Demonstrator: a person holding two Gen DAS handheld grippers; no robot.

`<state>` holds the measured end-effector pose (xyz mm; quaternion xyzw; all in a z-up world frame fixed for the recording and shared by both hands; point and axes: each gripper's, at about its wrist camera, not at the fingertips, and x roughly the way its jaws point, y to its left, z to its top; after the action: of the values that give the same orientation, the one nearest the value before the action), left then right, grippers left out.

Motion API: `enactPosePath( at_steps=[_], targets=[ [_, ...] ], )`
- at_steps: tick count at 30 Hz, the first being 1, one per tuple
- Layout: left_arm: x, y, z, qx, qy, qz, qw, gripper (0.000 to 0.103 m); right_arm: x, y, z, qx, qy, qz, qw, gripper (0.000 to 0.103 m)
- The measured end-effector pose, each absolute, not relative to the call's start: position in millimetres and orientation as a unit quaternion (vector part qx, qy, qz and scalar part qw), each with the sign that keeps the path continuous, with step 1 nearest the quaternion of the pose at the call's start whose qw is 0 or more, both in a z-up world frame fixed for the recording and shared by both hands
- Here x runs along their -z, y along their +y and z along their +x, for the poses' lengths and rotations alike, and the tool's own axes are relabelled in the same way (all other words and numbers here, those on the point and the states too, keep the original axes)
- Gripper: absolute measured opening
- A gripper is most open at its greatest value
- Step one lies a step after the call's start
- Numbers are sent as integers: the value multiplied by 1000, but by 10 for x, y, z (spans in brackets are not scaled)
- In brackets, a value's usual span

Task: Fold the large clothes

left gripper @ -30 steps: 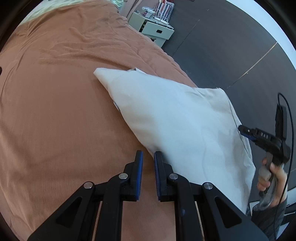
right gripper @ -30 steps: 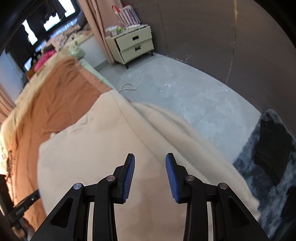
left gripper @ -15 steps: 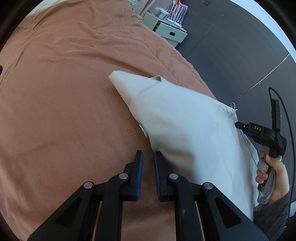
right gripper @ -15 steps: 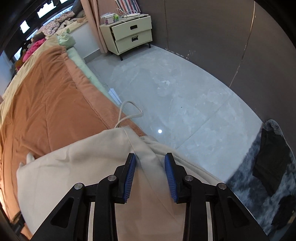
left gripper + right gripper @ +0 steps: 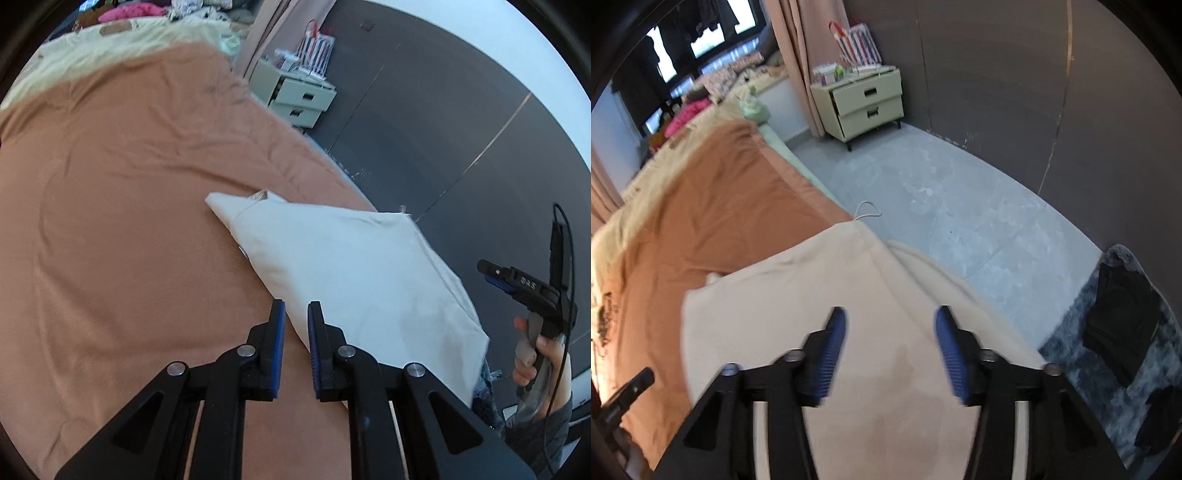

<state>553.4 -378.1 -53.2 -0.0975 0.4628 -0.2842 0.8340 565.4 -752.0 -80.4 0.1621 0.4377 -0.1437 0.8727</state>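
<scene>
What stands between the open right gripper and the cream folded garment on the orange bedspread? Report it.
Nothing visible. The right gripper hangs directly over the cream folded garment, jaws wide apart, with only air between its blue pads and the cloth on the orange bedspread.

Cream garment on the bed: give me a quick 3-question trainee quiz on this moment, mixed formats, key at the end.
1. True or false: the right gripper is clamped on the cream garment.
2. Multiple choice: what does the garment lie on? A) grey floor B) orange-brown bedspread C) dark rug
3. Short answer: what is between the left gripper fingers?

Key:
1. False; its jaws are spread wide above the fabric, holding nothing.
2. B, near the bed's edge.
3. Nothing visible; the jaws stand slightly apart at the garment's near edge, with bedspread showing in the gap.
</scene>
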Motion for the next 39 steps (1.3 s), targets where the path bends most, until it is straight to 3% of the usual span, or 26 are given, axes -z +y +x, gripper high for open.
enactPosePath(
  at_steps=[4, 5, 7, 8, 9, 10, 15, 39],
  targets=[
    [178, -3526, 5219, 287, 444, -94, 844, 15, 457, -7371, 5111, 142, 409, 171, 885, 70],
    [90, -3484, 5134, 286, 440, -92, 846, 21, 377, -7327, 4967, 141, 402, 173, 888, 75],
    [-67, -3397, 4965, 290, 426, -89, 852, 50, 247, -7239, 4743, 144, 394, 173, 891, 81],
    [-151, -3338, 4861, 290, 415, -88, 858, 74, 176, -7185, 4616, 146, 388, 171, 894, 83],
    [-232, -3295, 4750, 290, 399, -89, 865, 87, 114, -7131, 4500, 147, 383, 170, 896, 86],
    [-297, -3237, 4660, 290, 385, -90, 871, 89, 59, -7087, 4422, 147, 380, 170, 897, 87],
    [-534, -3029, 4324, 302, 366, -86, 876, 90, -153, -6783, 4024, 147, 368, 160, 904, 103],
    [-1188, -1680, 2890, 276, 248, -81, 925, 100, -839, -5462, 2527, 140, 311, 122, 932, 103]
  ],
)
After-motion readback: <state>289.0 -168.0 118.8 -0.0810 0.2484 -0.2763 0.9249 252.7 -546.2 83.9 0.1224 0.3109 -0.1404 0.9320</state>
